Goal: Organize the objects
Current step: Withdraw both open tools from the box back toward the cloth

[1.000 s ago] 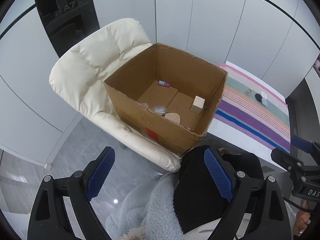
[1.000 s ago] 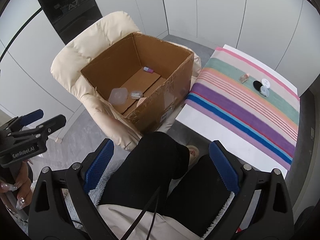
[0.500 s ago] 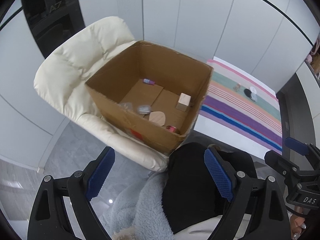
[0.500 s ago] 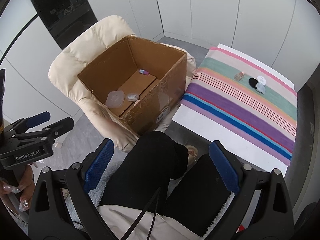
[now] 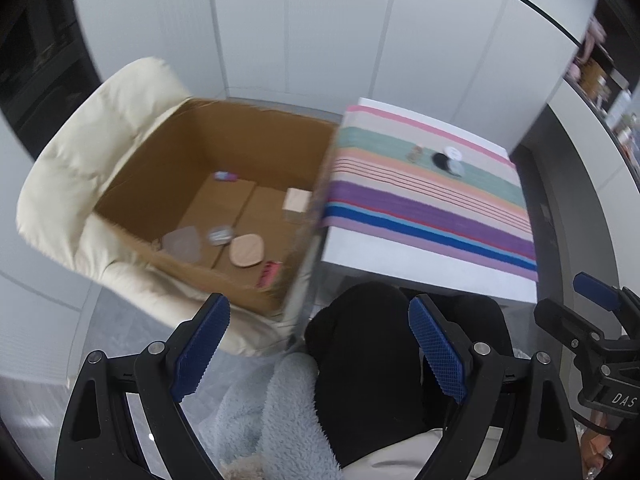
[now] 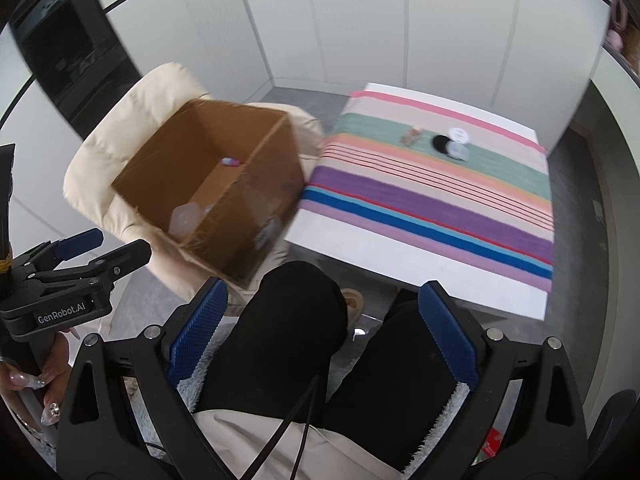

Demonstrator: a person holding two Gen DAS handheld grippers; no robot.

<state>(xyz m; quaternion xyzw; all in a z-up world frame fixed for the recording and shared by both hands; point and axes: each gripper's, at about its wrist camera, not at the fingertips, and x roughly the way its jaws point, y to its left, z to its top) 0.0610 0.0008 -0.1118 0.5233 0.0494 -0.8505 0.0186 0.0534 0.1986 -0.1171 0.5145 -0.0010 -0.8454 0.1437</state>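
**Both grippers held wide and empty above the lap, box on the chair, small items on the striped table**

From the left wrist view: pale panelled walls wrap the room, with a dark cabinet at the far left; a white table (image 5: 420,258) stands on the right under a striped cloth (image 5: 432,204) in pink, green, purple and blue; a cream padded chair (image 5: 84,160) on the left carries an open cardboard box (image 5: 192,160), its right wall just beside the table's edge. This view looks deep into the box: a small purple-capped bottle (image 5: 226,176) near the back, a pale wooden block (image 5: 297,200) by the right wall, a clear lid (image 5: 183,242), a small clear container (image 5: 220,235), a tan rounded piece (image 5: 246,251) and a pink item (image 5: 269,273) toward the front. On the cloth's green band sit a small jar (image 5: 415,153), a black disc (image 5: 441,159) and a white disc (image 5: 454,152), close together. The left gripper (image 5: 318,354) hangs over a black-trousered knee (image 5: 360,340) and pale blue fleece (image 5: 276,412); its blue pads stand far apart, touching nothing; the picture is blurred.

From the right wrist view: the table's front edge and grey floor show more fully; the box's near wall hides most of its contents. The left gripper appears at the left edge, gripped by a hand (image 6: 38,380) with long decorated nails. The right gripper (image 6: 322,338) hangs above both legs, fingers spread wide, empty.
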